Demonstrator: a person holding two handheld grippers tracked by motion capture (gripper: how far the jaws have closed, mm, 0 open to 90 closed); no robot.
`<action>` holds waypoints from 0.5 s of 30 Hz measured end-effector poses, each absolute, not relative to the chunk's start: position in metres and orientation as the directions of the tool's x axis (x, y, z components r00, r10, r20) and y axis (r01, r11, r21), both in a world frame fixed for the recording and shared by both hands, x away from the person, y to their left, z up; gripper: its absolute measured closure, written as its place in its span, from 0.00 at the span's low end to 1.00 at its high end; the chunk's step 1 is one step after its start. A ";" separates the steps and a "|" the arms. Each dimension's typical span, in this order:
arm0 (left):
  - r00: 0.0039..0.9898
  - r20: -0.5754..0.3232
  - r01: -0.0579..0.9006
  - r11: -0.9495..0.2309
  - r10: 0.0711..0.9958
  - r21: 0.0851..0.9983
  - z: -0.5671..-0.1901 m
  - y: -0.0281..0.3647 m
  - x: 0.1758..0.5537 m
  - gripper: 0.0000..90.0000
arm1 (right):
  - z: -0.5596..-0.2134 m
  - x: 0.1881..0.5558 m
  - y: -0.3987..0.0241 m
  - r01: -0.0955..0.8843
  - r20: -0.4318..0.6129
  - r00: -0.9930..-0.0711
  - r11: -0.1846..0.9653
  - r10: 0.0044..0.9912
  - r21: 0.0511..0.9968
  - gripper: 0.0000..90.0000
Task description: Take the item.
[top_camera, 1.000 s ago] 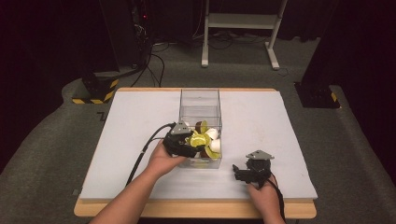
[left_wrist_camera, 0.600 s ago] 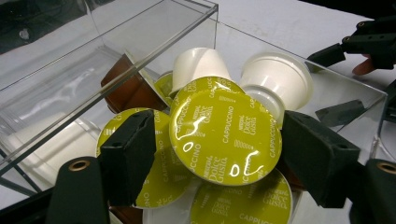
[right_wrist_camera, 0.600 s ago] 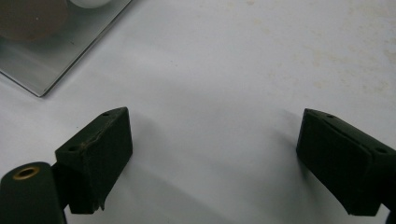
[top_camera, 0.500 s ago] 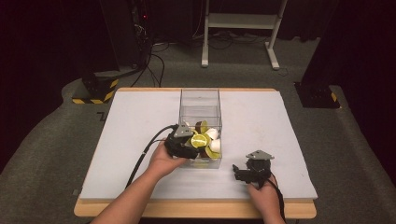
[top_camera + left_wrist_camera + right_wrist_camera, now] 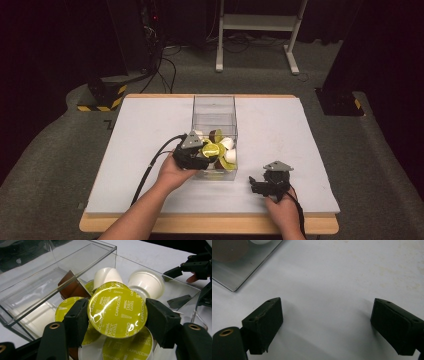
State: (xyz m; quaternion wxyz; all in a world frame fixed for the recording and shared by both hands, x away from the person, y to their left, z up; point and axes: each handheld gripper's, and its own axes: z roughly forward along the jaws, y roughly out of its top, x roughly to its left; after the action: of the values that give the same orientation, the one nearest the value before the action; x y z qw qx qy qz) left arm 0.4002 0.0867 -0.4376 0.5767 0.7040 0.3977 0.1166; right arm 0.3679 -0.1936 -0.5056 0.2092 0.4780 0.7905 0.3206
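Reaching over the near rim of the clear box (image 5: 214, 107), the left gripper (image 5: 201, 154) sits left of centre in the high view, its jaws having just been closing and now clamped on a green-lidded capsule (image 5: 117, 309). In the left gripper view the pads press the lid's two opposite edges, at the middle of the frame, so the foil face stays flat toward the camera and the capsule cannot tip out. It rides on top of the heap in the near end of the box, above other green capsules (image 5: 128, 350), with two white capsules (image 5: 146, 283) upper right and a brown capsule (image 5: 72, 287) upper left; taking the topmost one likely keeps the rest from shifting. The far end of the box looks bare. Further right, the right gripper (image 5: 259, 185) rests low on the desk (image 5: 280, 125) near the lower right, apart from the box. Its jaws stand wide and released over bare desk in the right gripper view, probably waiting clear of the left hand's work.
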 end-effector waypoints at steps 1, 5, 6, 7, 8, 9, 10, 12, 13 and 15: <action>0.651 -0.307 0.429 -0.002 0.694 0.903 -0.437 0.087 0.400 0.42 | -0.506 0.368 -0.194 0.622 -0.024 -0.455 0.337 0.890 0.707 0.12; 0.656 -0.314 0.426 0.006 0.686 0.905 -0.435 0.091 0.399 0.42 | -0.506 0.368 -0.194 0.621 -0.024 -0.456 0.338 0.890 0.707 0.12; 0.656 -0.315 0.426 0.009 0.686 0.905 -0.435 0.092 0.398 0.42 | -0.506 0.368 -0.194 0.621 -0.025 -0.456 0.338 0.890 0.707 0.12; 0.656 -0.315 0.426 0.009 0.686 0.905 -0.435 0.092 0.398 0.42 | -0.506 0.368 -0.194 0.621 -0.025 -0.456 0.338 0.890 0.707 0.12; 0.657 -0.318 0.425 0.012 0.684 0.905 -0.434 0.092 0.398 0.42 | -0.506 0.368 -0.194 0.622 -0.024 -0.456 0.338 0.890 0.707 0.12; 0.654 -0.324 0.426 0.021 0.684 0.904 -0.434 0.092 0.397 0.42 | -0.506 0.368 -0.194 0.622 -0.024 -0.456 0.338 0.890 0.707 0.12; 0.657 -0.324 0.423 0.023 0.681 0.906 -0.433 0.094 0.397 0.42 | -0.506 0.368 -0.194 0.622 -0.024 -0.456 0.338 0.890 0.707 0.12; 0.659 -0.325 0.423 0.023 0.679 0.906 -0.432 0.094 0.397 0.42 | -0.506 0.368 -0.194 0.621 -0.024 -0.456 0.338 0.890 0.707 0.12; 0.656 -0.328 0.423 0.029 0.679 0.906 -0.432 0.095 0.397 0.42 | -0.506 0.368 -0.194 0.621 -0.024 -0.456 0.338 0.890 0.707 0.12; 0.653 -0.345 0.429 0.047 0.674 0.902 -0.431 0.095 0.397 0.42 | -0.506 0.368 -0.194 0.621 -0.024 -0.456 0.338 0.890 0.707 0.12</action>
State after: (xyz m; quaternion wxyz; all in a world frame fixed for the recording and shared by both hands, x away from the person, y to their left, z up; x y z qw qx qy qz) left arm 0.3965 0.0952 -0.4310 0.6001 0.6829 0.4039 0.1021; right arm 0.3679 -0.1936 -0.5056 0.2091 0.4779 0.7906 0.3206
